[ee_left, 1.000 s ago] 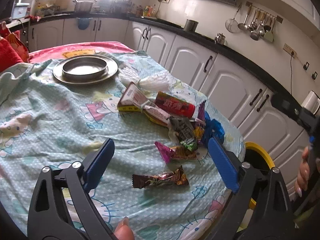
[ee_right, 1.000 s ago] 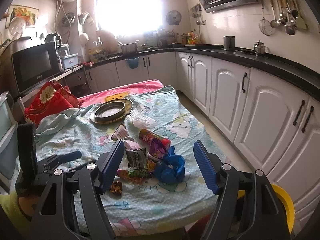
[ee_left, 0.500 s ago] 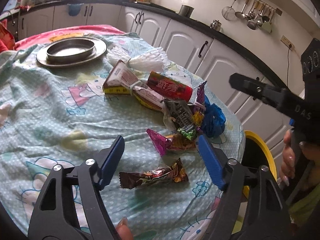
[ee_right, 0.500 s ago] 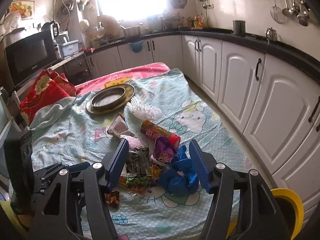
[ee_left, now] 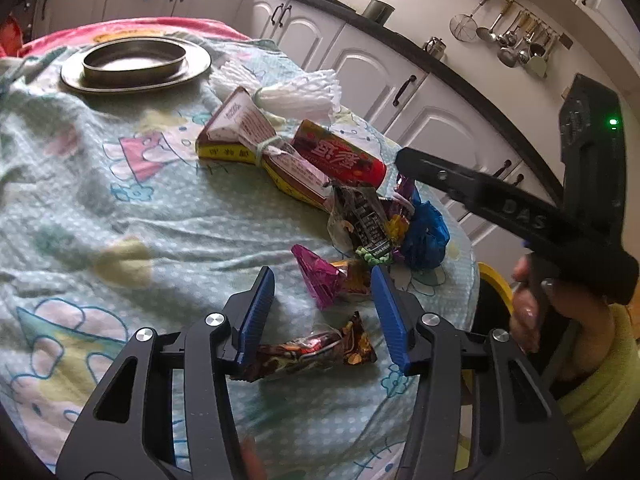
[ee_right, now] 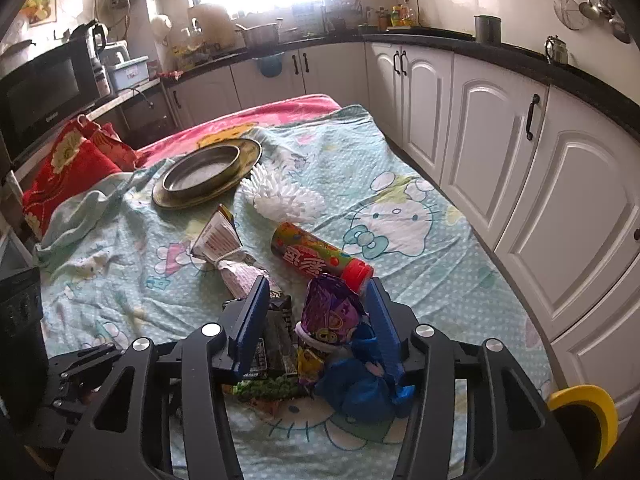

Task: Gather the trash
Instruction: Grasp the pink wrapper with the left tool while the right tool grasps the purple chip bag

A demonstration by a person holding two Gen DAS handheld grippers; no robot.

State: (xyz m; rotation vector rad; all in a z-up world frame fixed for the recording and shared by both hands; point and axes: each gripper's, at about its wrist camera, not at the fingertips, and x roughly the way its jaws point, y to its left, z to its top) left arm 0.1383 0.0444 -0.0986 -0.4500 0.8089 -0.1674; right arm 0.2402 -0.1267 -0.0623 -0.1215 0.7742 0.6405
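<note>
At the bottom of the left wrist view, the left gripper (ee_left: 322,312) has its jaws closing, not yet pressing, around one brown foil candy wrapper (ee_left: 308,350) lying on the pale green cartoon-print cloth (ee_left: 120,208). Just above it lies one magenta foil wrapper (ee_left: 318,276).

At the bottom of the right wrist view, the right gripper (ee_right: 316,320) is likewise closing; between its blue pads stand one purple foil snack bag (ee_right: 330,310), one black printed wrapper (ee_right: 278,340) and, lower right, one crumpled blue plastic bag (ee_right: 360,384), with no pad seen pressing.

Toward mid-frame lie one red cylindrical snack tube (ee_right: 320,258) and one twisted paper carton (ee_right: 224,248). Above them sit one white foam net (ee_right: 286,198) and one round metal plate with a bowl (ee_right: 206,172). One yellow bin rim (ee_right: 588,412) shows at lower right.
</note>
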